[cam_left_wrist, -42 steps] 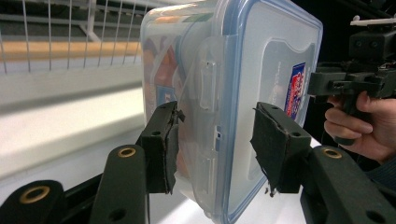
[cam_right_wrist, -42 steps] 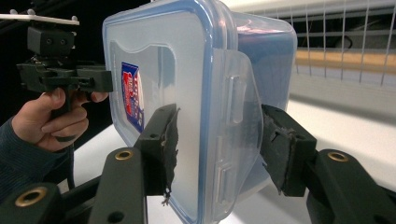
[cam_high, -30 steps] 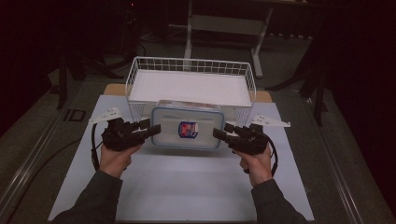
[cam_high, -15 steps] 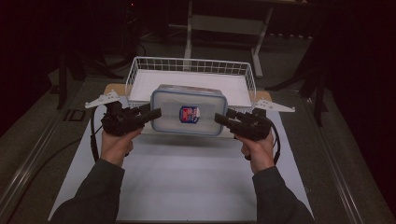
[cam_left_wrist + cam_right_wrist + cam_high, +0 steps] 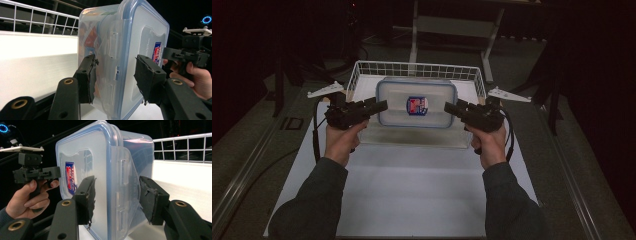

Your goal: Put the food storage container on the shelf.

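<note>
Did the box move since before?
Yes. The box went up off the table and away from the person, toward the basket. Now both tongs hold it over the basket's near edge.

Label print: I can't read the sticker (image 5: 417, 105) on the container lid (image 5: 432, 95); too small.
Container's lower corner: cut off by the left gripper view's bottom edge.

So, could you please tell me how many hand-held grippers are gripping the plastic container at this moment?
2. The left hand-held gripper clamps the left end of the plastic container; the right hand-held gripper clamps its right end, holding it lifted above the table in front of the wire basket.
</note>
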Demonstrator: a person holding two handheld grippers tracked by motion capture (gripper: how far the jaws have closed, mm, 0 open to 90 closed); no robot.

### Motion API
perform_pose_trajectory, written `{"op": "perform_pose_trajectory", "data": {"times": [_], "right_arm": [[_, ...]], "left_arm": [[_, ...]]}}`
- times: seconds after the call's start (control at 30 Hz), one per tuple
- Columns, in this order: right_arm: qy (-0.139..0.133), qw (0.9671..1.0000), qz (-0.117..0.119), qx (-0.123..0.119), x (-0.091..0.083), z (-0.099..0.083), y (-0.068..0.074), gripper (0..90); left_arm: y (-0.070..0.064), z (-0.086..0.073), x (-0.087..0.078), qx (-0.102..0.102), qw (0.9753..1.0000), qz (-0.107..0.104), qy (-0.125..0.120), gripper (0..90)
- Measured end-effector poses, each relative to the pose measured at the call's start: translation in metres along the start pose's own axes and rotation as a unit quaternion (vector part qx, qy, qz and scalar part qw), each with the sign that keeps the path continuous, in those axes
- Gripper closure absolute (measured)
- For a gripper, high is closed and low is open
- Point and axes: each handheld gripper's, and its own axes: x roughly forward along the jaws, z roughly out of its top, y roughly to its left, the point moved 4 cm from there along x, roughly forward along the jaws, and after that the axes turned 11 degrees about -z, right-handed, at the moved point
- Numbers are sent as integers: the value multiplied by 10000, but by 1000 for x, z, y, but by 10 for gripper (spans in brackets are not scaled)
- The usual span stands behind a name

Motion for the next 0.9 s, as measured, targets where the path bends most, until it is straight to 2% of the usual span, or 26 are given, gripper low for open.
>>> {"op": "perform_pose_trajectory", "data": {"times": [0.37, 0.63, 0.83, 0.9], "right_arm": [[-79, 9997, -91, 211, 13, 11, -12, 486], [-2, 9993, -167, 338, 25, 13, -20, 484], [3, 9989, -173, 443, 29, 15, -25, 484], [9, 9987, -199, 466, 30, 15, -26, 482]], "left_arm": [[18, 13, 11, -83, 9998, -16, -167, 519], [30, 17, 17, -272, 9993, 73, -261, 518], [33, 19, 21, -341, 9988, 113, -325, 516], [33, 20, 22, -299, 9989, 200, -303, 511]]}}
